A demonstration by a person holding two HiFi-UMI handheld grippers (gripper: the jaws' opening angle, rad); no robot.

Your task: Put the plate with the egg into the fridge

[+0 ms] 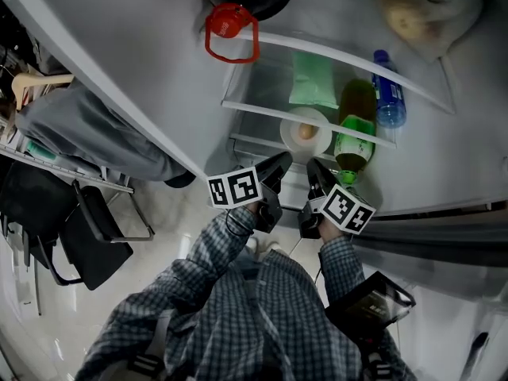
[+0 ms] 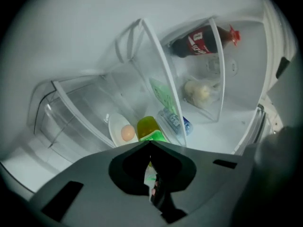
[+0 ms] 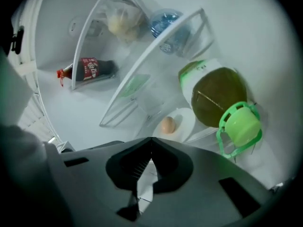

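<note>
On the glass shelf point(image 1: 254, 109) of the open fridge point(image 1: 333, 18), the plate point(image 1: 319, 144) lies flat with the egg point(image 1: 305, 131) at its middle. It is set back from the shelf's front edge, which I judge keeps it from sliding out. Just right of the plate is a green-capped bottle point(image 1: 355, 129), and behind the plate a green packet point(image 1: 312, 82). Nearer than the plate and clear of it are the left gripper point(image 1: 279, 165) and right gripper point(image 1: 317, 171). Both have their jaws pressed together on nothing, so the placing looks done.
</note>
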